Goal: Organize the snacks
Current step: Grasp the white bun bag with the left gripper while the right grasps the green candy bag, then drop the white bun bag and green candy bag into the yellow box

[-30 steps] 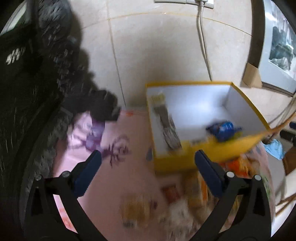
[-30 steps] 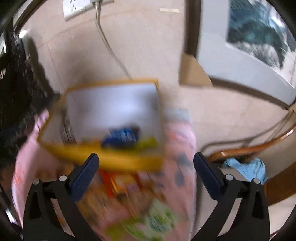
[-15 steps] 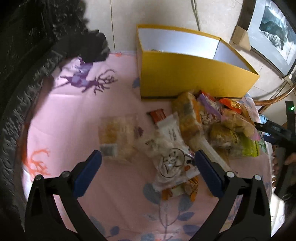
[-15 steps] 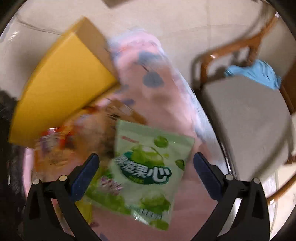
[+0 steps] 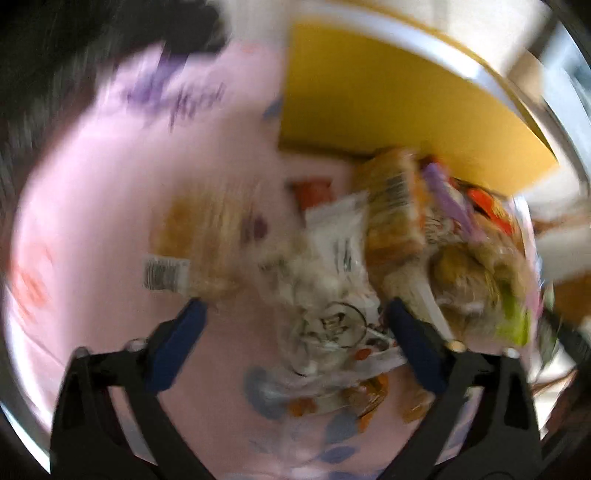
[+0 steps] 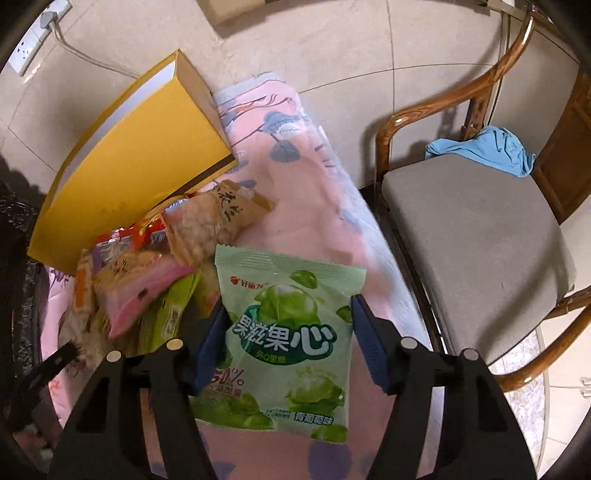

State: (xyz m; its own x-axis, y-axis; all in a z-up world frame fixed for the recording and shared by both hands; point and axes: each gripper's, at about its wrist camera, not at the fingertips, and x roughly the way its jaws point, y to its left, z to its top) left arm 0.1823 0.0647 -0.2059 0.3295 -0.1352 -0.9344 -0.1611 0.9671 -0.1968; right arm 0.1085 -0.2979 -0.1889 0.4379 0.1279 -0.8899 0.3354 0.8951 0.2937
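My right gripper [image 6: 290,336] points down over a green grape-candy bag [image 6: 288,317] lying flat on the pink cloth [image 6: 306,192]. Its jaws are closing, with a blue pad at each side edge of the bag, which is not crumpled. Left of the bag lies a pile of snack packets [image 6: 177,251] against the yellow box [image 6: 140,155]. The left wrist view is blurred. There my left gripper [image 5: 295,332] is closing over a clear white packet with a round logo [image 5: 332,325], which lies between the fingers without being pressed. The yellow box [image 5: 388,103] stands behind the snack heap [image 5: 424,229].
A wooden armchair with a grey seat [image 6: 472,236] stands right of the table, with a blue cloth [image 6: 484,147] on it. A power strip [image 6: 37,33] lies on the tiled floor. A flat packet with a barcode [image 5: 192,243] lies apart at the left.
Both grippers have tilted down and sunk toward the snacks, away from the box opening. Their jaws have narrowed. The right one now straddles the green bag, the left one the white packet.
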